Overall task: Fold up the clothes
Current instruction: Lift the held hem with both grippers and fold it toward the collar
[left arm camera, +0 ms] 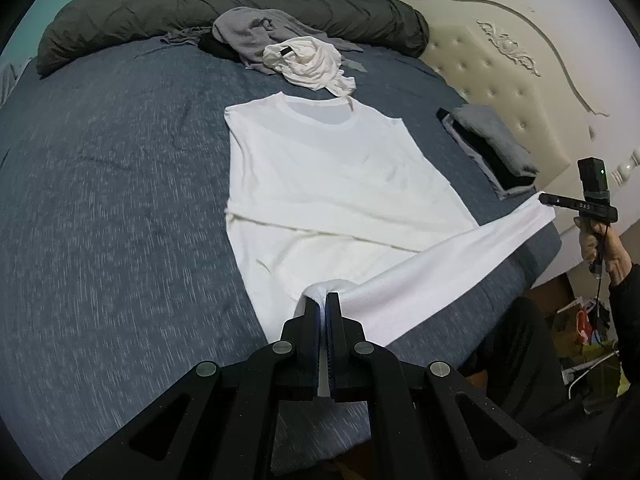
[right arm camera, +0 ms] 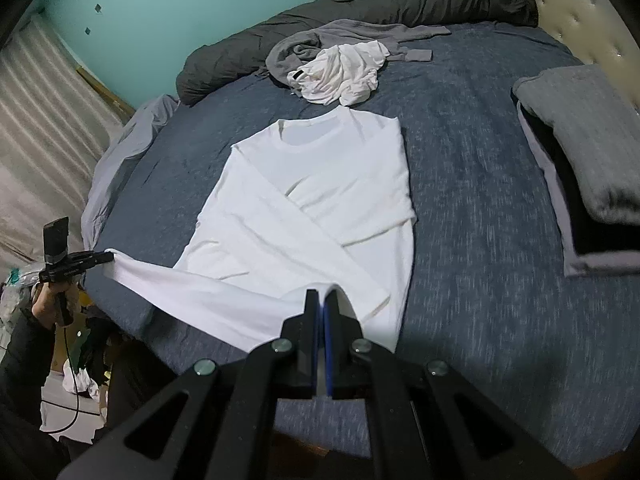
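The white shirt [left arm camera: 340, 184] beyond the left gripper [left arm camera: 322, 300] is soft, matt knit cloth, finely ribbed near the jaws. The gripper arms are matt black plastic, faintly speckled, with dull metal rivets. The bed cover [left arm camera: 112, 200] is heathered blue fabric. Right of it, the headboard [left arm camera: 500, 68] looks tufted, slightly glossy cream upholstery

Both cameras ride just behind their own fingers and look steeply down and forward across the bed [left arm camera: 100, 200] from its near edge. The left wrist view stands at the white shirt's [left arm camera: 340, 184] near left corner, headboard [left arm camera: 500, 80] on its right. The right wrist view stands at the near right corner, facing the teal wall [right arm camera: 160, 12]. They share the shirt, the crumpled pile [right arm camera: 340, 68], the folded stack [left arm camera: 492, 148], and each sees the other gripper: right gripper [left arm camera: 545, 199], left gripper [right arm camera: 109, 257].
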`<state>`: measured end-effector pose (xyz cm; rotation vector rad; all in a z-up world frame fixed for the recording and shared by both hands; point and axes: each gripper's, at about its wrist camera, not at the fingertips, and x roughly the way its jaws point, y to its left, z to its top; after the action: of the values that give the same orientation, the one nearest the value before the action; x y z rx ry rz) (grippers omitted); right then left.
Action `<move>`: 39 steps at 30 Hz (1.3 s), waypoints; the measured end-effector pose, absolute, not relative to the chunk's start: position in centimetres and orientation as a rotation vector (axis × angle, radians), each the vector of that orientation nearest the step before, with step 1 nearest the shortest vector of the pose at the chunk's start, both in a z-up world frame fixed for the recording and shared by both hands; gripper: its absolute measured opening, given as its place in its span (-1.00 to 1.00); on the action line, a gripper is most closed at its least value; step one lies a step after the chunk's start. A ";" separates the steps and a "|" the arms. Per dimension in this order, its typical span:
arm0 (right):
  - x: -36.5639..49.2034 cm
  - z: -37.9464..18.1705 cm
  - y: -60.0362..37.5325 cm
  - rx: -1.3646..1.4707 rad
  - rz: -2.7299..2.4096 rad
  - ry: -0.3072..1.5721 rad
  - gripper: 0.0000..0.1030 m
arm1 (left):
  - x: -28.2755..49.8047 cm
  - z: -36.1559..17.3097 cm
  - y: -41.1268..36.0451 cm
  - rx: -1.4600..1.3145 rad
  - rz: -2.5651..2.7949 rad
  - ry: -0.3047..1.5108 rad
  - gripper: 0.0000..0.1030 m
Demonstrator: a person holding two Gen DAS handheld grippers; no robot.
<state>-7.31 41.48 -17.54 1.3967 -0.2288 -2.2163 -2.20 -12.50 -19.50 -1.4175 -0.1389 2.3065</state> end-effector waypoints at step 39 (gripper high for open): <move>-42.9 -30.1 38.7 1.662 -2.395 -0.307 -0.96 | -38.8 -33.9 -15.7 -1.659 2.382 -0.463 -0.89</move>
<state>-42.90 38.65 -30.11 1.6625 -0.3069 -2.3946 -38.78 -15.69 -33.91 -1.6586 -0.4635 2.3816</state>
